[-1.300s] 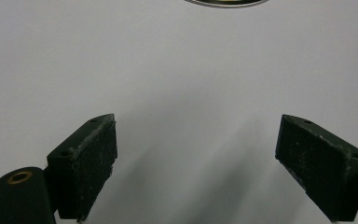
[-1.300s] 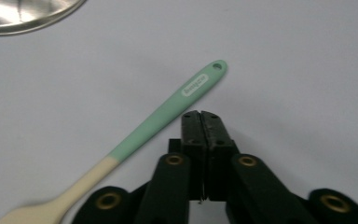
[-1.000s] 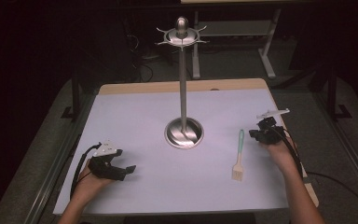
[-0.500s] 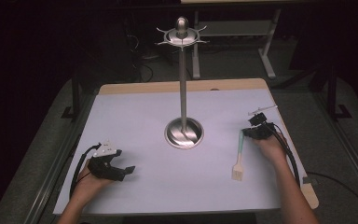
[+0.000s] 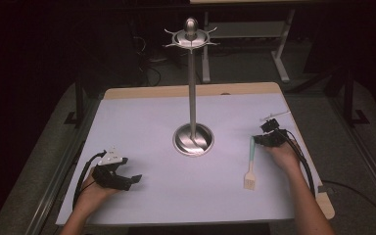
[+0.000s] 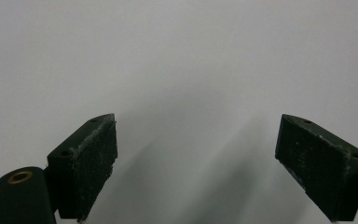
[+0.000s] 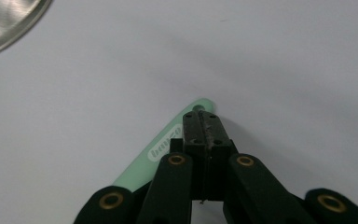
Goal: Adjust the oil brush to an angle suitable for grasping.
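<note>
A green-handled brush (image 5: pixel 250 164) lies flat on the white surface (image 5: pixel 147 127). The tall metal stand (image 5: pixel 193 93) rises in the middle of the surface, and the brush is out to the right of its round base and a bit nearer the person. The pale bristle end of the brush points toward the person. The handle end points away, toward the far side of the surface.

The right gripper (image 5: pixel 257 139) is down at the far tip of the brush handle. In the right gripper view, its two black jaws are pressed tight together — no gap shows between them. The right gripper (image 7: pixel 204 122) sits right over the end of the green handle (image 7: pixel 163 147), close to the little hole in the tip. The jaws look closed on themselves, and it is hard to tell if they pinch any part of the handle. A bit of the stand's shiny base (image 7: pixel 7 18) peeks in at the top left corner of that view.

The left gripper (image 5: pixel 129 182) rests low on the surface, well to the left of the stand and near the person's edge. In the left gripper view, its jaws stand wide apart with nothing between them — just bare white surface. The left gripper (image 6: pixel 196 163) is far away from the brush.

A hand holds each gripper, and a black cable trails back from each one.
</note>
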